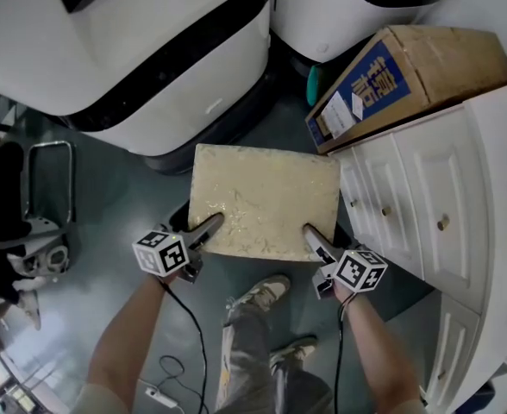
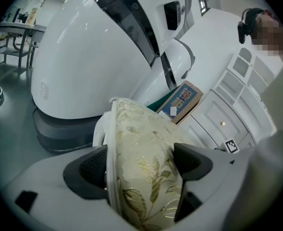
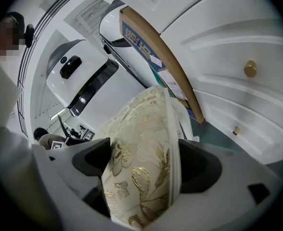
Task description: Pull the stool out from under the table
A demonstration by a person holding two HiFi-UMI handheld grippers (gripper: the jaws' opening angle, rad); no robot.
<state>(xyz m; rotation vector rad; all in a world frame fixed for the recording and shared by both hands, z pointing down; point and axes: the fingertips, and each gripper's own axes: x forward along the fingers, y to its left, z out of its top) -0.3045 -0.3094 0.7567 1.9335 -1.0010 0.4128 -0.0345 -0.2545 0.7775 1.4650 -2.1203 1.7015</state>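
Both clamped | left tongs (image 2: 140, 163), right tongs (image 3: 142, 165) on stool (image 1: 266, 198) | cream, gold-leaf pattern

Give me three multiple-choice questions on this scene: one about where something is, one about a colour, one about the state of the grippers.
1. On which side of the stool does the cabinet stand?
A. the person's left
B. the person's right
C. underneath it

2. What colour is the stool?
A. red
B. cream with gold
C. black

3. The left gripper and right gripper are:
A. both open
B. only the left shut
C. both shut on the stool

Answers: B, the cabinet fills the head view's right. B, pale gold-leafed cloth shows in every view. C, each gripper view shows jaws pressed on the stool's edge.
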